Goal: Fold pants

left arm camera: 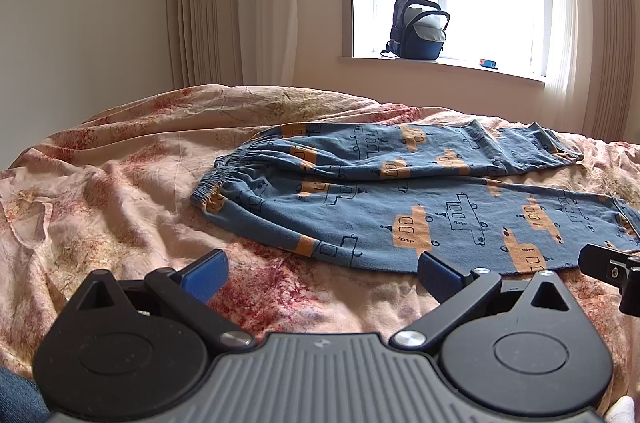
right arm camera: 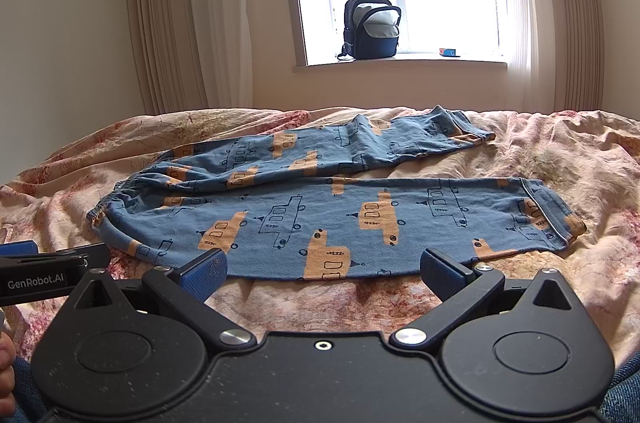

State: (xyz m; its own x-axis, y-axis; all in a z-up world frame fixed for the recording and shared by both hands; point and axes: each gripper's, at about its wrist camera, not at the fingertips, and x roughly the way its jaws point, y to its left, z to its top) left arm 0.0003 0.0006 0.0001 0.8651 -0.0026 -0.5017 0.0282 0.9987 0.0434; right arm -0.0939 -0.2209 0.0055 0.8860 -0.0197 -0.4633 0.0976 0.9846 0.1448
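Blue pants (left arm camera: 400, 207) with orange and outlined vehicle prints lie spread flat on the bed, waistband at the left, both legs running to the right. In the right wrist view the same pants (right arm camera: 320, 219) fill the middle, the near leg's cuff at the right. My left gripper (left arm camera: 320, 273) is open, hovering over the bedspread just short of the near leg's front edge. My right gripper (right arm camera: 324, 273) is open too, its blue pads (right arm camera: 206, 273) astride the near leg's front edge, nothing between them. Each gripper shows at the edge of the other's view.
A pink floral bedspread (left arm camera: 120, 191) covers the bed, wrinkled all over. Behind the bed are beige curtains (right arm camera: 180, 11) and a window sill holding a dark backpack (right arm camera: 372, 27) and a small blue box (right arm camera: 450, 53). Denim-clad knees show at the frame's lower corners.
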